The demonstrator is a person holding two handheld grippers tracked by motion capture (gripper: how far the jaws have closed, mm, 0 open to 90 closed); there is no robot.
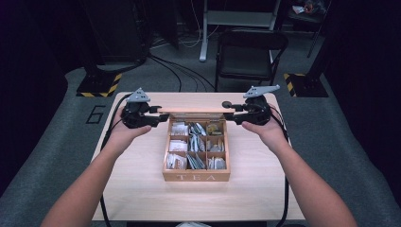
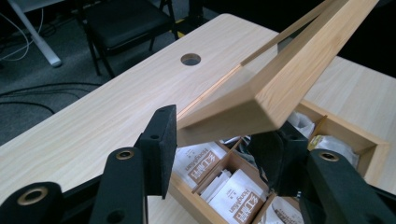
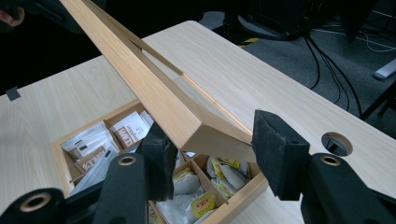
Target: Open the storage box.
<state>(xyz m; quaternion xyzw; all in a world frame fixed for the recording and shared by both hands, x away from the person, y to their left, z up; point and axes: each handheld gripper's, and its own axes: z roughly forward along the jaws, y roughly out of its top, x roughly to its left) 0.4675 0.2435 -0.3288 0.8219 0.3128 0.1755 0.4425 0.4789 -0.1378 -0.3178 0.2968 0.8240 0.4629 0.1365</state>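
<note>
Lid [image 1: 196, 110] of tea box [image 1: 196, 177] clamped endwise in left tongs [image 1: 161, 115] and right tongs [image 1: 229, 112]; raise both ends evenly, without twisting.

Room dim, corners of high view sink to near black; light falls from overhead, pooling on pale table [image 1: 142, 189]. Soft short shadow under wooden tea box [image 1: 196, 177]. High view grainy, low in detail, slight vignette at edges. Gripper views brighter, sharper on wood grain; near black jaws soft, out of focus. Raised lid [image 2: 299, 70] evenly lit, no glare. Floor beyond murky.
</note>
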